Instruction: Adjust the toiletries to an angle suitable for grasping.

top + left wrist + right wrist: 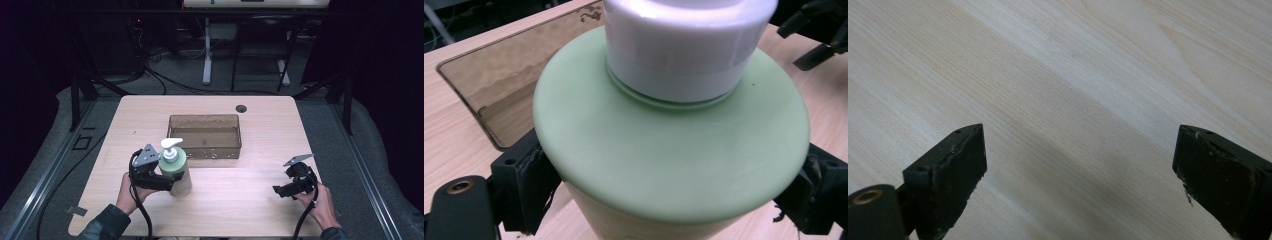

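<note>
A pale green soap bottle [176,172] with a white pump top stands upright on the wooden table [240,200], in front of a clear brown tray [204,118]. My left gripper [171,183] reaches in from the left and is shut on the bottle's body below its shoulder. In the left gripper view the bottle [664,150] sits between the two black jaws, which press its sides. My right gripper [281,190] rests low at the table's right front, open. In the right gripper view its jaws [1080,170] stand wide apart over bare wood.
The tray [499,75] looks empty and lies just behind the bottle. A small dark hole [241,108] marks the table's far side. Desk legs and cables stand on the floor beyond the table. In the left gripper view the right gripper [819,35] shows at the top right.
</note>
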Available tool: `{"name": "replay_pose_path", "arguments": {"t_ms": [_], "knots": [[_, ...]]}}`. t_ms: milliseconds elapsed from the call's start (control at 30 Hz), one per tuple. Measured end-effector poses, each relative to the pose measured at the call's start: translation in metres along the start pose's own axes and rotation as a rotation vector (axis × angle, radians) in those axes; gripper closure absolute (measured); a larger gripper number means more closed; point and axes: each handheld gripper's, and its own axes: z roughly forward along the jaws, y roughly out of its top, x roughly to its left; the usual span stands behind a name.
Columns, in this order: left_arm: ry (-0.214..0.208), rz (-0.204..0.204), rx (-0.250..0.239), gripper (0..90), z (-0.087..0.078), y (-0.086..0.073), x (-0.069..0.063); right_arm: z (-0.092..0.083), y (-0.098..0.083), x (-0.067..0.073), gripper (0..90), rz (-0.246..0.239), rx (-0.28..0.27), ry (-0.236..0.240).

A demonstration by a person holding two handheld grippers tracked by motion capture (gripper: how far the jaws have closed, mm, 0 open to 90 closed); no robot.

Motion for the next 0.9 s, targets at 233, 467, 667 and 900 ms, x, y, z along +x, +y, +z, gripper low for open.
{"name": "replay_pose_path", "arguments": {"t_ms": [233,467,667,900], "knots": [[0.041,-0.025,0.015,11.9,0.001,0.002,0.007,-0.001,-0.001,-0.001,6.9,0.017,-0.006,0.003],[0.076,-0.047,0.029,11.8,0.001,0.005,0.015,0.000,0.000,-0.001,7.0,0.012,0.001,0.003],[0.083,-0.052,0.034,11.8,0.002,0.006,0.019,-0.002,-0.001,0.000,7.1,0.009,-0.005,0.003],[0.088,-0.054,0.042,11.6,0.003,0.008,0.026,-0.001,0.000,0.000,7.1,0.016,-0.005,0.011]]}}
